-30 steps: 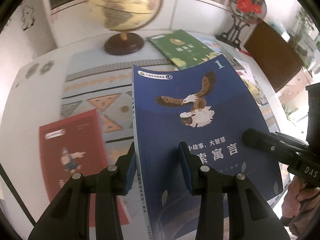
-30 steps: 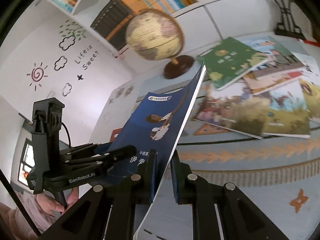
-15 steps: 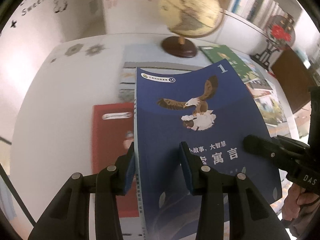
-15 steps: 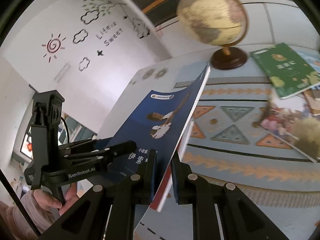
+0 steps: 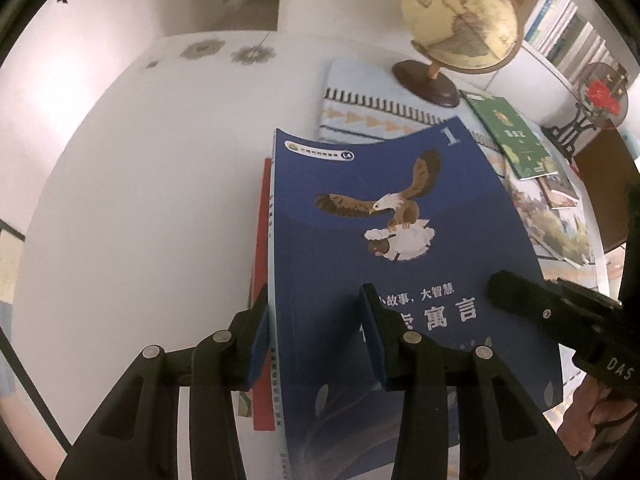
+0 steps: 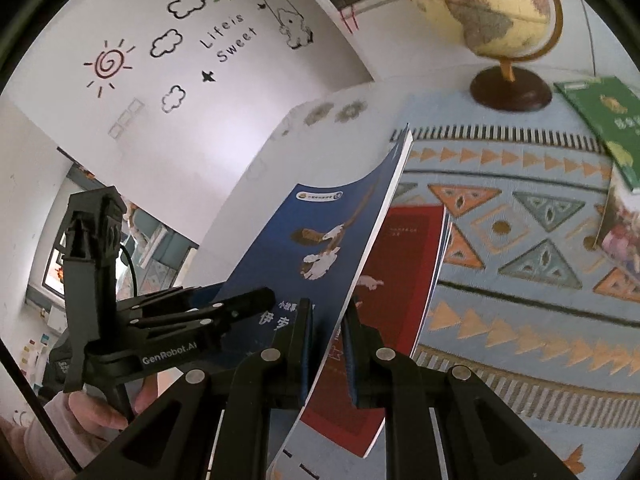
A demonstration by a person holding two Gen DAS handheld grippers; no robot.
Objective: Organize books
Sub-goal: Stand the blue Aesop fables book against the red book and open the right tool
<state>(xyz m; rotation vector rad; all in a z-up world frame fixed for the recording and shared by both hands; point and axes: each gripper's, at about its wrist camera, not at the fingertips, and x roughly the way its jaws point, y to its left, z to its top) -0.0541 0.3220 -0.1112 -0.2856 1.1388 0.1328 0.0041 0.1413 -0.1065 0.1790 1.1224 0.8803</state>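
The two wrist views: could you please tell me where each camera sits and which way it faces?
Left wrist: on the left tongs, facing forward and down over the blue book toward the globe; the right tongs enter from the right.
Right wrist: on the right tongs, looking along the blue book's edge across the patterned mat; the left tongs and a hand show.
Shared: blue book, red book, globe, green book.
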